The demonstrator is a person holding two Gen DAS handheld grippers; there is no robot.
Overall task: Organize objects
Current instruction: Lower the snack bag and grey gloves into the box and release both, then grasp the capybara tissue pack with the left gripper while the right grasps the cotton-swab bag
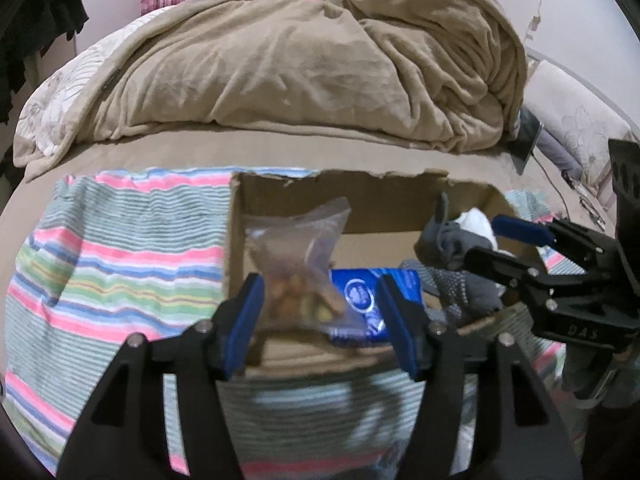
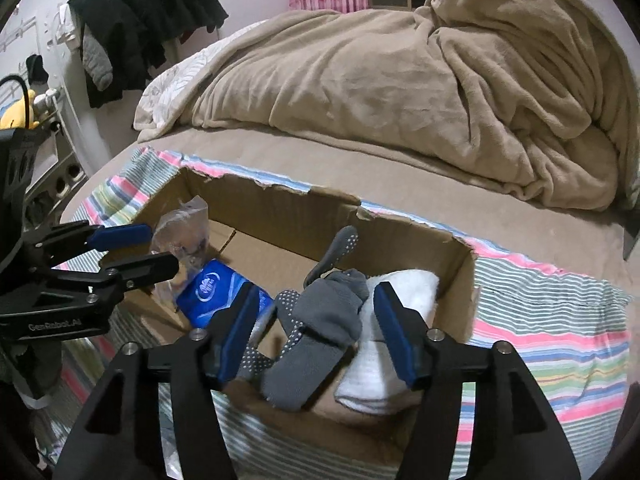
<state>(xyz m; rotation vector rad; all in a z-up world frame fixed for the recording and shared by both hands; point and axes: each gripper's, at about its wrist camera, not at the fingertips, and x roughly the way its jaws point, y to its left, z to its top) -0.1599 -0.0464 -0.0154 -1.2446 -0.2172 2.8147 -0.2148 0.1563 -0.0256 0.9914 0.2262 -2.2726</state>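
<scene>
Cardboard box (image 2: 460, 280); "GenRobot.AI" lettering on left claw (image 2: 148, 248).

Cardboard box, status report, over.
Both grippers, left and right, open over cardboard box. Snack bag, blue packet, grey socks inside. Nothing obstructing.

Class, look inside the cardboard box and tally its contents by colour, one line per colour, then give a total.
Blue: 1, the tissue pack
Grey: 1, the dotted sock bundle
White: 1, the rolled cloth
Clear: 1, the snack bag
Total: 4 things in the cardboard box
</scene>
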